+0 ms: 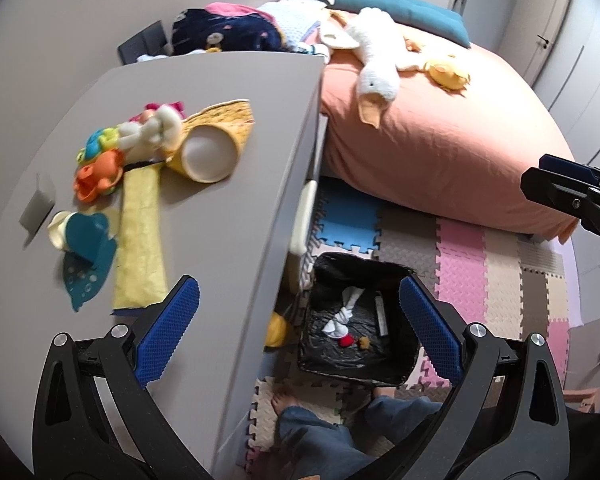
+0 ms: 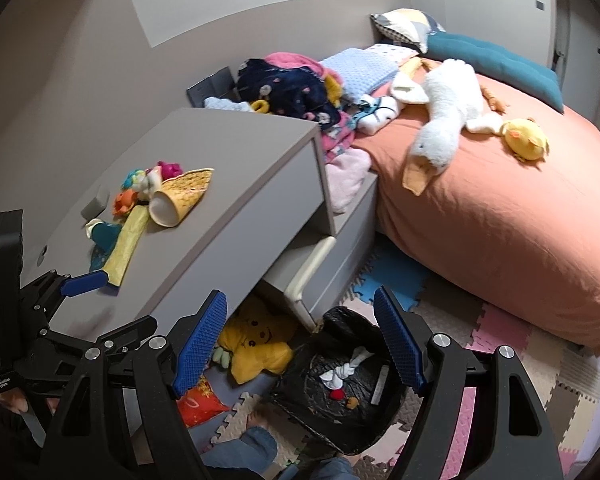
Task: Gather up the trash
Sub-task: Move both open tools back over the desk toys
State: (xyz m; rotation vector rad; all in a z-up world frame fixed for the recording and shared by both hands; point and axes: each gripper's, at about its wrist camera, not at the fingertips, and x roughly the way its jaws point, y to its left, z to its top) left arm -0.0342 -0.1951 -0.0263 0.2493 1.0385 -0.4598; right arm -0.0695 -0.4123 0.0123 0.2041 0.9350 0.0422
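Item 1, trash bin (image 1: 356,316): black-lined, open-topped, standing on the foam floor mat (image 1: 480,264) just off the front corner of the grey tabletop (image 1: 228,184), between the bed (image 1: 440,140) and the person's bare feet (image 1: 282,398). Contents visible: a knotted white rag (image 1: 342,314), 1 small red scrap, 1 small brown scrap, a pale flat strip against the liner

Item 2, candidate trash, not yet collected: clutter at the far left of the tabletop. A long yellow wrapper (image 1: 140,240) lies with its long axis running from the near edge away toward the wall; its near end sits just beyond the left gripper's left pad. Beside it: a tipped yellow cup (image 1: 210,152) with a white inside, a teal scoop-like piece (image 1: 88,264), small bright toys (image 1: 112,160). Which of these counts as trash cannot be told for sure; the wrapper is the likeliest, in my judgement

Item 3, left gripper (image 1: 296,328): jaws wide, nothing between them, straddling the tabletop's edge and the bin. It is the nearer to the wrapper, which lies up and left of it

Item 4, right gripper (image 2: 300,344): jaws wide, empty, hovering above the bin; the tabletop clutter lies well off to its left

Item 5, surroundings: plush goose (image 2: 440,120), yellow star cushion (image 2: 256,344) under the tabletop
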